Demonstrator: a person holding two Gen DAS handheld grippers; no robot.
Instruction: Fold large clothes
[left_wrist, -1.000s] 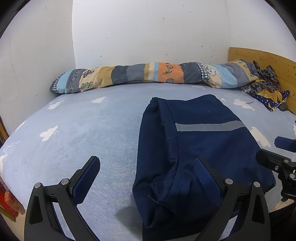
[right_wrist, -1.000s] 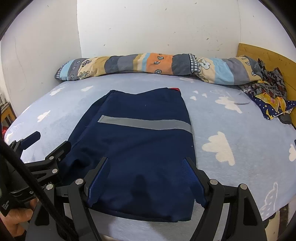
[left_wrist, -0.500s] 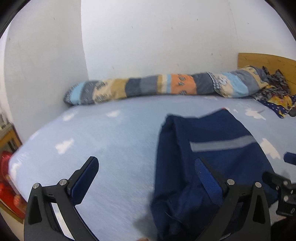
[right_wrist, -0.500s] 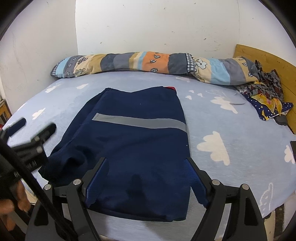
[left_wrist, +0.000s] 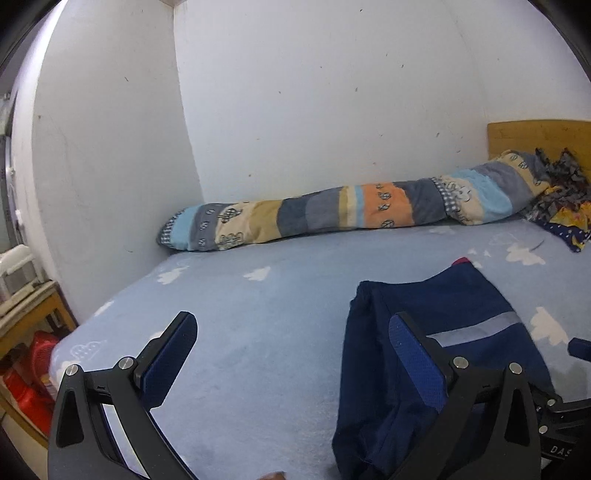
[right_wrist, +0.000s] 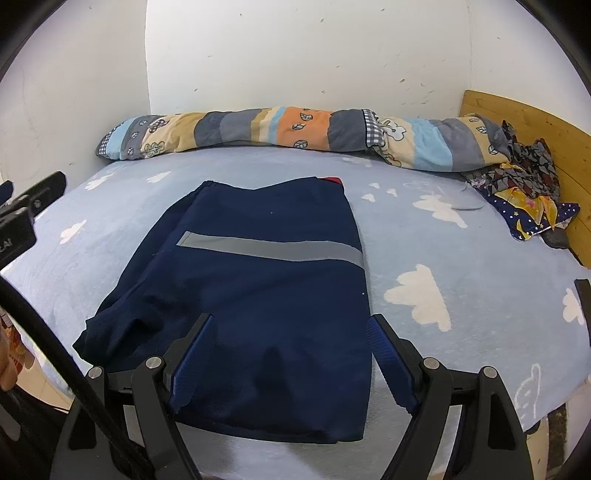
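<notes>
A navy garment (right_wrist: 266, 280) with a grey reflective stripe lies folded flat on the light blue bed sheet (right_wrist: 461, 266), with a bit of red at its far edge. Its near left corner is rumpled. My right gripper (right_wrist: 290, 332) is open just above the near hem, one finger on each side of the cloth's middle. In the left wrist view my left gripper (left_wrist: 291, 343) is open and empty, raised over bare sheet to the left of the garment (left_wrist: 443, 306). The right wrist view shows the left gripper (right_wrist: 33, 192) at the far left, apart from the cloth.
A rolled patchwork quilt (right_wrist: 258, 129) runs along the back wall. A heap of patterned clothes (right_wrist: 524, 192) lies against the wooden headboard (right_wrist: 517, 114) on the right. Left of the bed, a wooden side table (left_wrist: 26, 306) has red items (left_wrist: 33, 369) under it.
My left gripper has lifted and tilted upward, pulling away to the left of the garment's edge. The right gripper and the garment have stayed put.
</notes>
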